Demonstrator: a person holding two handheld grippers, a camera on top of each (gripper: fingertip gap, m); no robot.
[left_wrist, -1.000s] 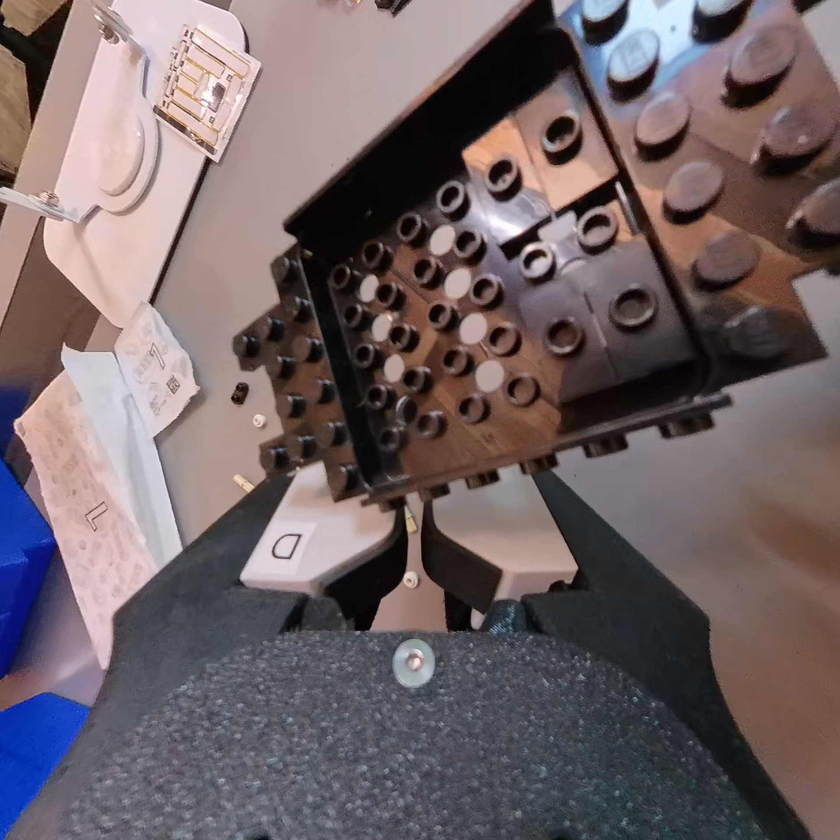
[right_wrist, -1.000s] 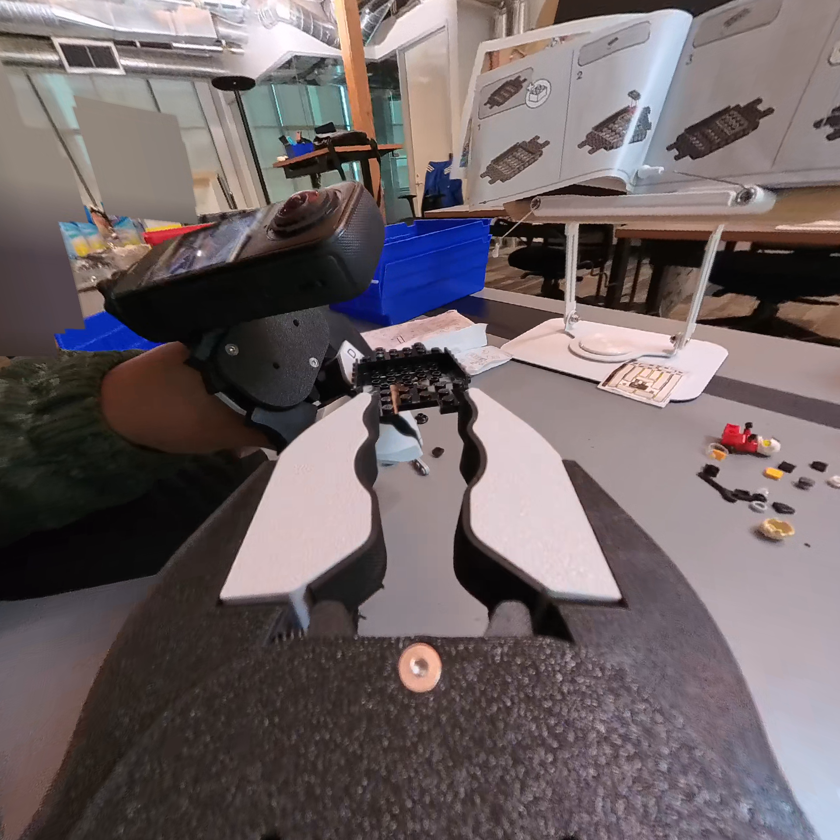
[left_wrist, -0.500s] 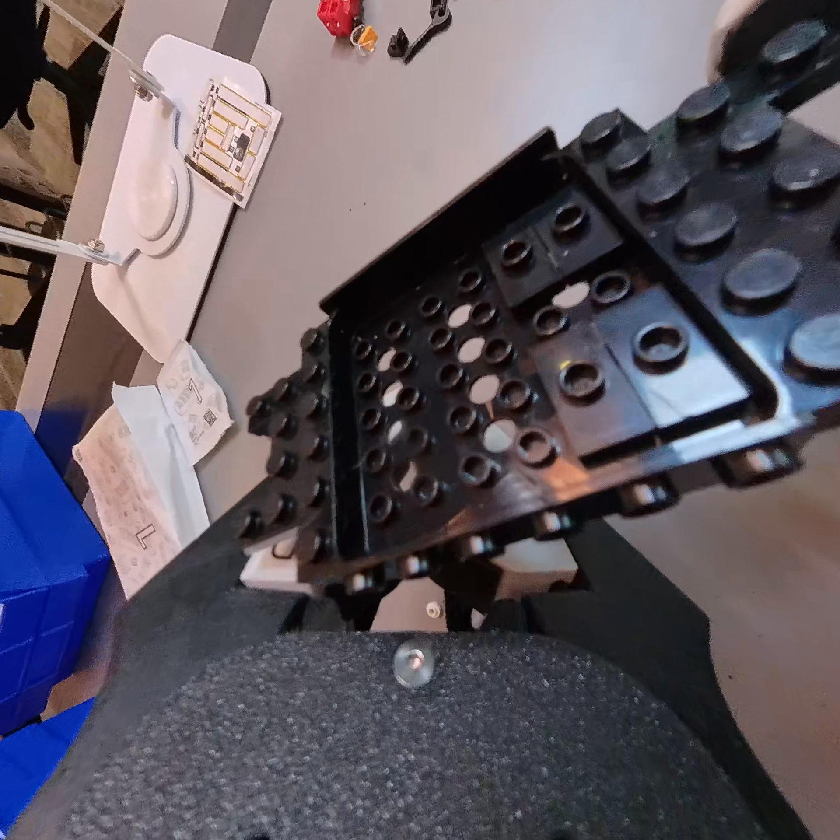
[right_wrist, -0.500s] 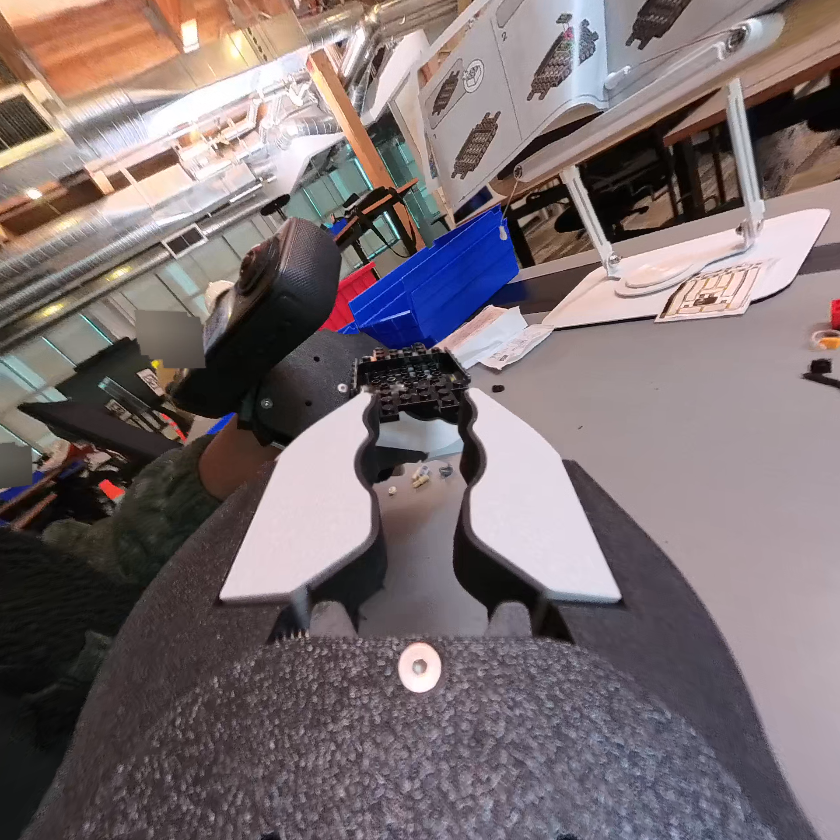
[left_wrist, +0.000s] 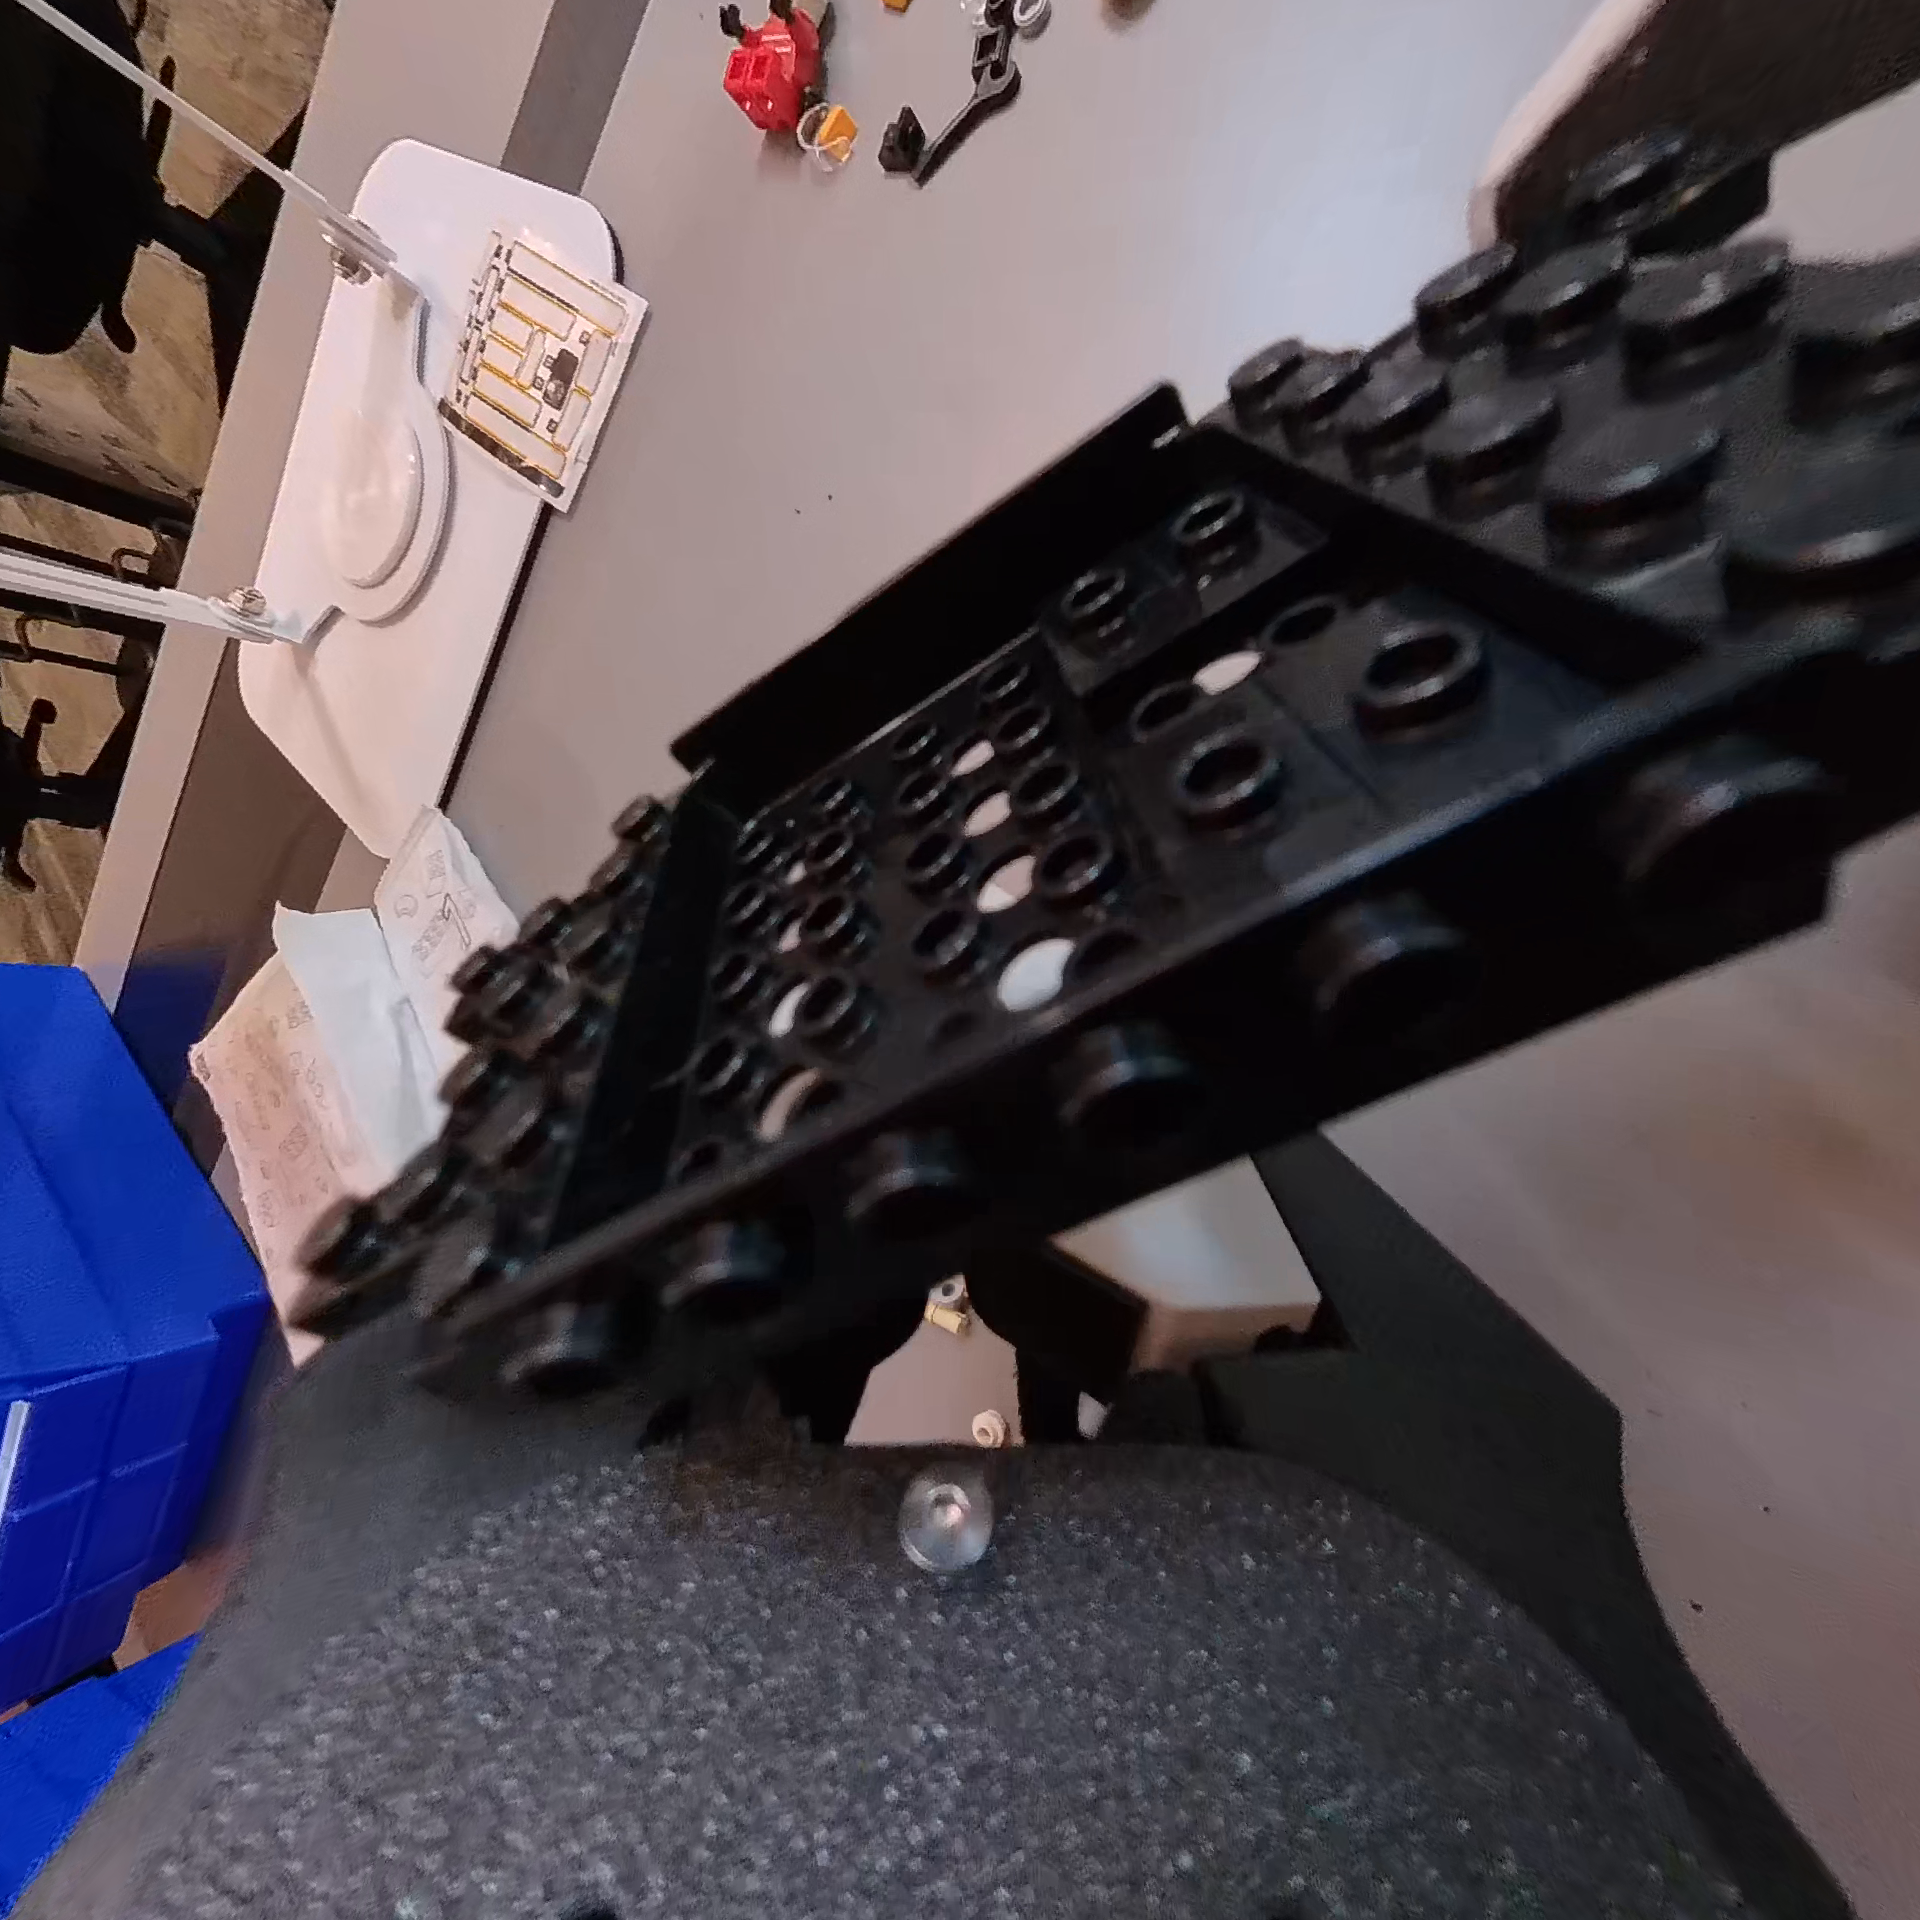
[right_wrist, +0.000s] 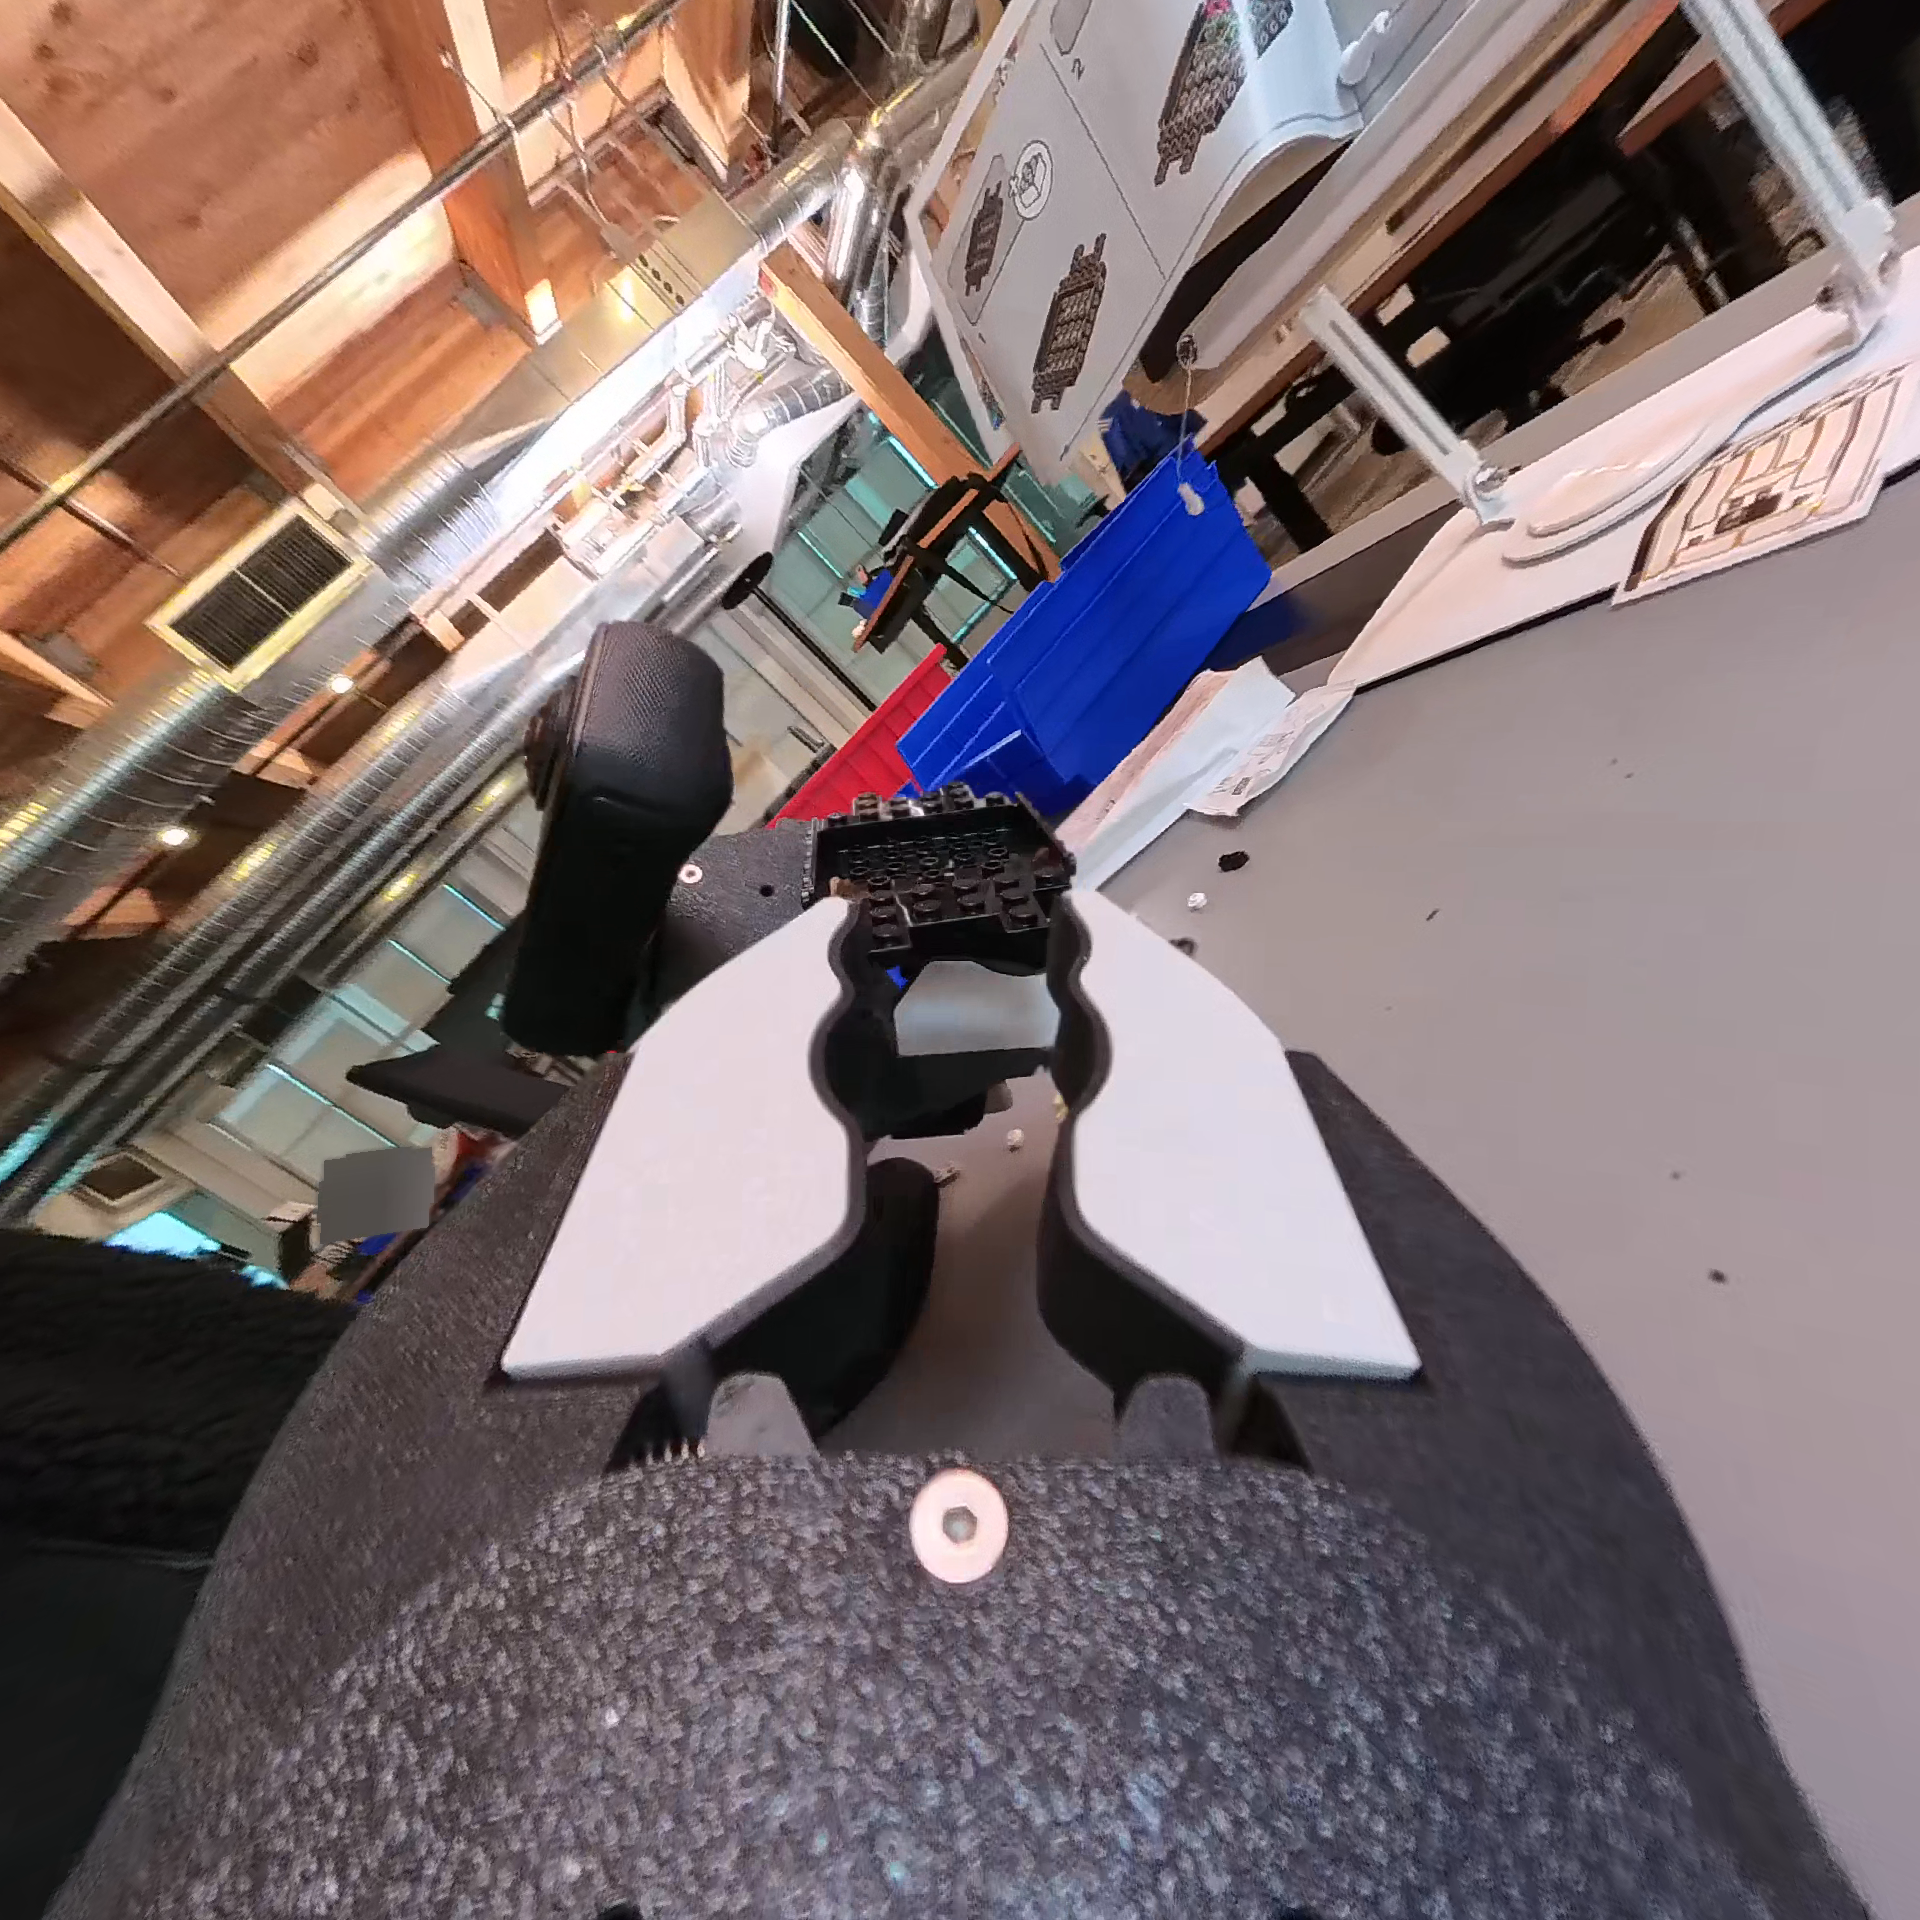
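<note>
We see the right gripper (right_wrist: 951, 935) clamped on one end of a black studded brick assembly (right_wrist: 940, 868), lifted clear of the grey table (right_wrist: 1558, 935), likely so its recessed middle is open to view. The left gripper (left_wrist: 935, 1340) sits just beneath the same assembly (left_wrist: 1039, 831); its fingers are hidden under the plate, so we cannot tell how they stand. A white book stand (left_wrist: 343, 520) with a sticker sheet (left_wrist: 545, 384), blue bins (right_wrist: 1101, 665) and loose small parts (left_wrist: 790, 73) lie nearby.
</note>
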